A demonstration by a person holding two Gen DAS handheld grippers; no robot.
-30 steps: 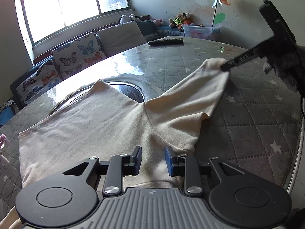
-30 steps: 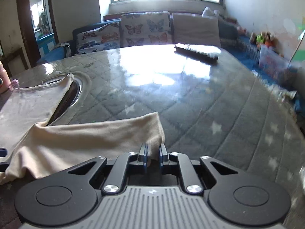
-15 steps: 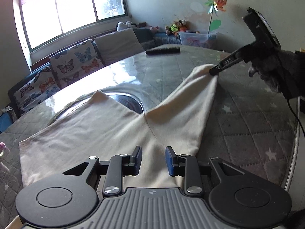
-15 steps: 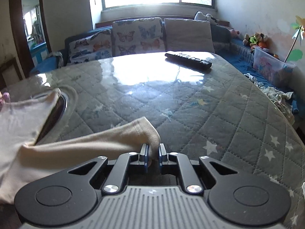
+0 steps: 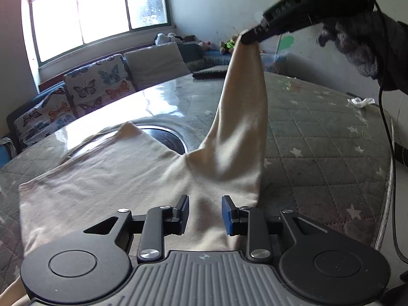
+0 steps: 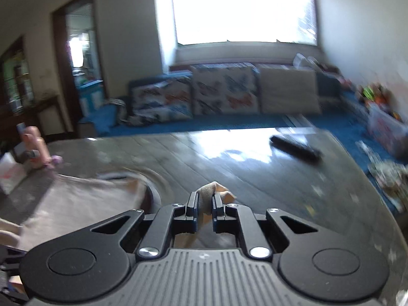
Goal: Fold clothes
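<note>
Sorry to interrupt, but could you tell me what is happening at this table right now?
A person with a gripper in each hand is folding a cream shirt on the quilted table. The right gripper is shut on the sleeve cuff and holds it above the table. The left gripper hovers over the shirt body, jaws open.

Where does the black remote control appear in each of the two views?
Left wrist view: the remote control lies on the far part of the table, upper middle, just left of the lifted sleeve.
Right wrist view: the remote control lies right of centre, blurred.
Shared landmark: the butterfly cushions under the window.
</note>
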